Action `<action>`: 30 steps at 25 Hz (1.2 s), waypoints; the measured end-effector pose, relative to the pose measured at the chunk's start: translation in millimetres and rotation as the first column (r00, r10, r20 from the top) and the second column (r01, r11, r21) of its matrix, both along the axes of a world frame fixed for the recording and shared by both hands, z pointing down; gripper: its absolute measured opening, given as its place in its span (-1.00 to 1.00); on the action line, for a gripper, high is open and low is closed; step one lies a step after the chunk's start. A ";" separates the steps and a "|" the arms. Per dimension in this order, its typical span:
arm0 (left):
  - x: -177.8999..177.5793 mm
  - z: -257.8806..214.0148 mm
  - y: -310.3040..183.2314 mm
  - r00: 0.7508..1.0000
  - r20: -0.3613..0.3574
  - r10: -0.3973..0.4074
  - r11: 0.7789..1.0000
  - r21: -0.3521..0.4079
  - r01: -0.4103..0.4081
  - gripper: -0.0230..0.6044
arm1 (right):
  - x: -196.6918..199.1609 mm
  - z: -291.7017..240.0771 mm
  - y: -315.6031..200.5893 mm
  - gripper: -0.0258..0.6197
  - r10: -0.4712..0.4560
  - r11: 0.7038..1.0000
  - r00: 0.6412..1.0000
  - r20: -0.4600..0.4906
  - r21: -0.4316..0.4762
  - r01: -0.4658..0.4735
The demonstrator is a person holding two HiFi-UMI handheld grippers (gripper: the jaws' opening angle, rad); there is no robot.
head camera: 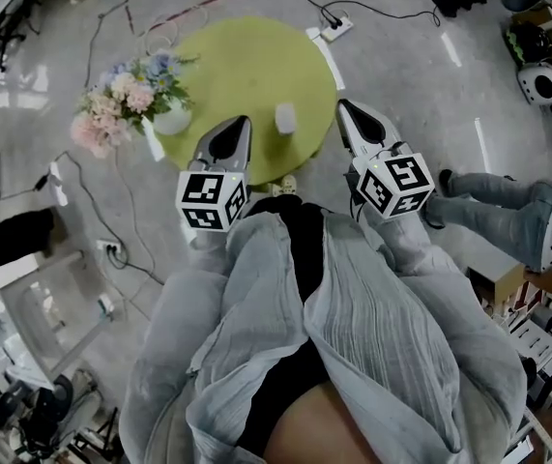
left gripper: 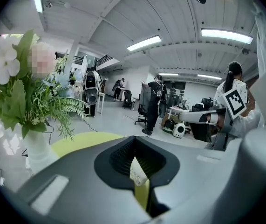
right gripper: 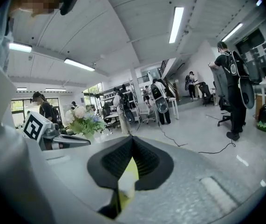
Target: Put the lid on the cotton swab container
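Note:
A small white cotton swab container stands upright near the front edge of the round yellow-green table. I cannot tell a separate lid apart from it. My left gripper is held just left of the container and my right gripper just right of it, both over the table's near rim. Each has its jaws shut with nothing held. In the left gripper view the left gripper shows only a pale sliver and table through the slit below its tips. The right gripper shows the same in its own view.
A white vase of pink and blue flowers stands at the table's left edge, close to my left gripper. A power strip and cables lie on the grey floor beyond. A seated person's legs are at the right.

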State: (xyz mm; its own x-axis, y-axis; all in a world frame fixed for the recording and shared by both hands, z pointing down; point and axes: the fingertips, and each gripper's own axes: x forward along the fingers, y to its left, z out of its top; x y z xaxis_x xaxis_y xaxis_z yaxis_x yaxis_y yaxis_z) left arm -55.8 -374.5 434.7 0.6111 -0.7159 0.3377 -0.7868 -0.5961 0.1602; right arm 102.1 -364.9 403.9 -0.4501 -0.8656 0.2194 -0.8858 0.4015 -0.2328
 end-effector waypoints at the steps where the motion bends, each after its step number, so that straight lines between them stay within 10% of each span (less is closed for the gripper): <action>1: 1.6 -1.9 -0.2 1.000 -0.005 0.000 1.000 0.007 0.000 -0.87 | 3.9 -2.5 2.8 -0.92 0.017 1.000 1.000 0.002 0.023 -0.017; 30: 20.6 -19.1 8.3 0.998 -0.065 0.010 0.996 0.094 -0.004 -0.87 | 35.4 11.5 13.4 -0.92 0.063 0.997 0.998 0.004 0.050 -0.063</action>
